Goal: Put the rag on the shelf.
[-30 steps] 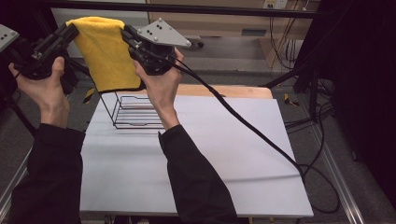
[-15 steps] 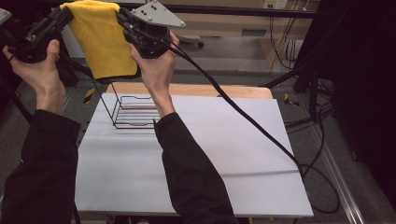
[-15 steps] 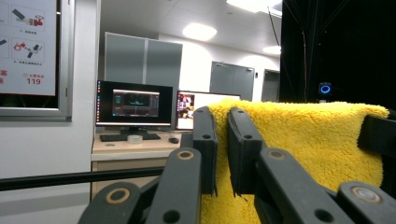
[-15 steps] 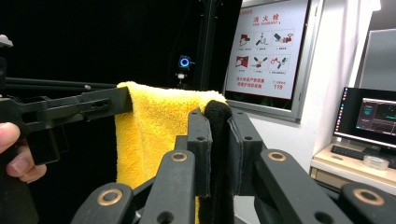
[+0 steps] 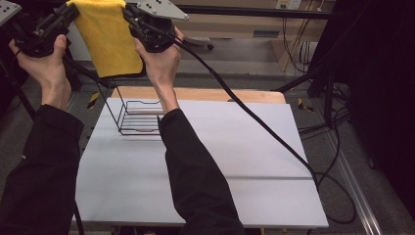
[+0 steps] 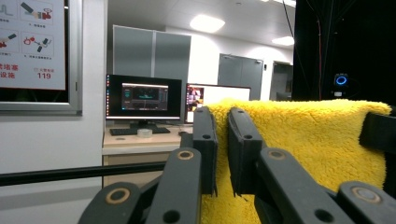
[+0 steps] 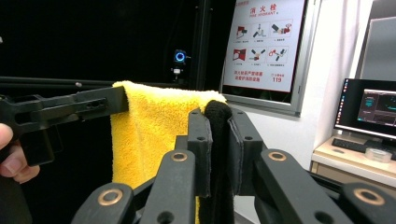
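A yellow fluffy towel (image 5: pixel 110 39) hangs stretched between my two grippers, high above the table's far left. My left gripper (image 5: pixel 72 11) is shut on the towel's left top corner (image 6: pixel 221 122), the jaws pinching its edge. My right gripper (image 5: pixel 131 12) is shut on the right top corner (image 7: pixel 217 112), which shows dark between the jaws. In the right gripper view the towel (image 7: pixel 149 135) drapes down, with the left gripper (image 7: pixel 122 99) at its far corner. A black wire rack (image 5: pixel 137 117) stands on the white table (image 5: pixel 244 161) below the towel.
A thick black cable (image 5: pixel 254 125) trails from the right gripper across the table to the right edge. A wooden board (image 5: pixel 235 94) runs along the table's far edge. Monitors on a desk (image 6: pixel 144 100) and a wall poster (image 7: pixel 264 42) lie beyond.
Both grippers have risen and moved away from the person, carrying the stretched towel higher above the rack. Both stay shut on it.
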The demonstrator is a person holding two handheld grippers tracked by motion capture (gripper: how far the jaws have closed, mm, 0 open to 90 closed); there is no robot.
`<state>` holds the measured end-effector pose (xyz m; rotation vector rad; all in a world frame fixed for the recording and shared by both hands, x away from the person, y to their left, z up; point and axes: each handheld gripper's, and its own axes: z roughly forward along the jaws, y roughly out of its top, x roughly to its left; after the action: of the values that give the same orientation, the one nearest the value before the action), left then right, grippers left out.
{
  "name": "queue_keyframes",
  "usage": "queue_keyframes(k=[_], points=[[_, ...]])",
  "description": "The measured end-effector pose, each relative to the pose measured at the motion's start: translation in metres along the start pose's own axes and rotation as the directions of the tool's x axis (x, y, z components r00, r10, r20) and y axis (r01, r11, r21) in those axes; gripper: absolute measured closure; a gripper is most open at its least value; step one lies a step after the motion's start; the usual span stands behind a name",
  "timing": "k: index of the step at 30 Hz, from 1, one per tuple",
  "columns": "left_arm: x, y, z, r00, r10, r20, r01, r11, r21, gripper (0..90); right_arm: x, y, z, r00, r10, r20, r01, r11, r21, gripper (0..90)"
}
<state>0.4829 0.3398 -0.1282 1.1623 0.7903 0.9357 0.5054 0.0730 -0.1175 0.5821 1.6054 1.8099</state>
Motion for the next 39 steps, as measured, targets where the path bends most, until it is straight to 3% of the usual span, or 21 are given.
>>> queue_keyframes(k=[4,9,16,24,29,39], points=[[0.001,-0.001,0.006,0.9996,0.028,-0.003,-0.028,0.9996,0.006,82.6,-0.007,-0.002,0.006,0.9999,0.012,-0.001,-0.012,1.000,0.002,81.2],[0.008,-0.009,0.009,0.9997,0.025,-0.002,-0.025,0.9995,0.018,82.6,-0.009,-0.008,0.010,0.9999,-0.008,-0.011,0.008,1.000,0.013,81.2],[0.016,-0.019,0.003,0.9998,0.019,0.002,-0.019,0.9992,0.036,82.6,-0.007,-0.021,0.018,0.9997,0.007,-0.022,-0.006,0.999,0.049,81.1],[0.010,-0.029,0.002,0.9990,0.033,0.028,-0.035,0.9972,0.066,82.6,-0.011,-0.034,0.011,0.9997,0.021,-0.014,-0.020,0.997,0.073,81.1],[0.006,-0.042,0.003,0.9982,0.033,0.049,-0.037,0.9950,0.093,82.6,-0.015,-0.039,0.003,1.0000,-0.001,-0.001,0.002,0.995,0.096,81.1],[0.001,-0.058,-0.015,0.9946,0.050,0.091,-0.061,0.9914,0.116,82.6,-0.014,-0.058,-0.013,0.9997,0.015,-0.020,-0.013,0.993,0.121,80.9]])
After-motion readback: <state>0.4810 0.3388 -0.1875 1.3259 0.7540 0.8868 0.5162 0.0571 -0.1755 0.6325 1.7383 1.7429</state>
